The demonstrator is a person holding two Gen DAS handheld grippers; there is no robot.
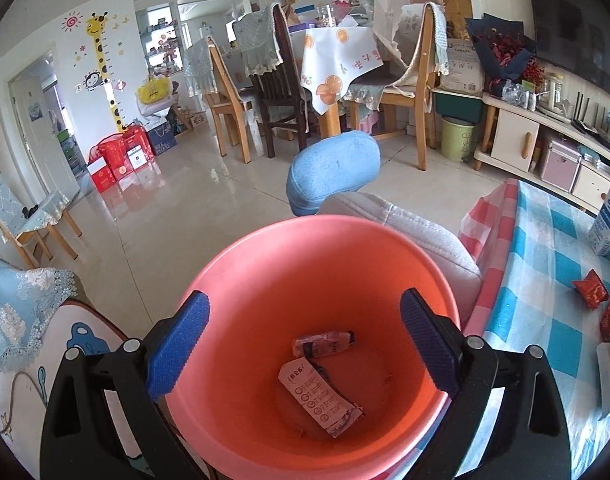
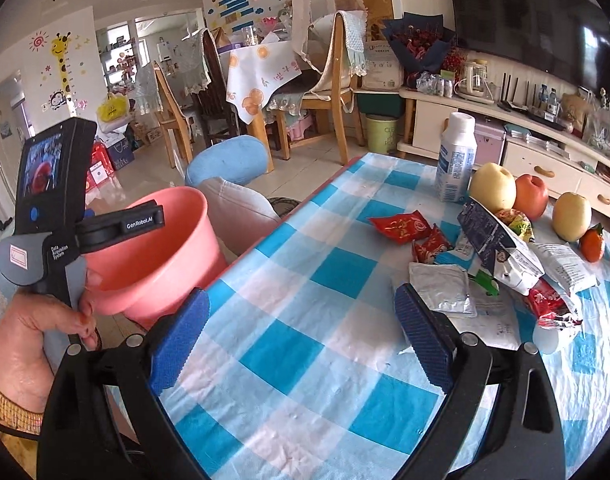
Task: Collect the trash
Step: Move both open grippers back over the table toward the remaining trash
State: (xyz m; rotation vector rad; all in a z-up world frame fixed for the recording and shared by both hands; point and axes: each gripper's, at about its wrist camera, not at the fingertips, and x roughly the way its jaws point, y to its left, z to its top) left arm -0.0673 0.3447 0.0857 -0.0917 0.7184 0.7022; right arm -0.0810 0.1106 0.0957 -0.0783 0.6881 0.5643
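Note:
My left gripper (image 1: 305,320) is shut on a pink bin (image 1: 265,280), its blue pads wide apart on either side of the near rim. It holds the bin off the floor beside the checked table (image 2: 289,320). Inside the bin lie a white printed wrapper (image 1: 321,400) and a small crumpled packet (image 1: 325,344). My right gripper (image 2: 301,320) hangs open over the tablecloth with nothing between its fingers. Ahead of it to the right lie a silver sachet (image 2: 441,286), two red wrappers (image 2: 401,226), a dark blue bag (image 2: 501,248) and a red-and-white wrapper (image 2: 553,304).
A white bottle (image 2: 457,156), pears (image 2: 493,186), an apple (image 2: 531,196) and tangerines (image 2: 591,244) stand behind the litter. A grey cushioned seat (image 2: 241,208) and blue cushion (image 2: 229,160) sit past the bin. Dining chairs and a green bin (image 2: 381,134) are farther back.

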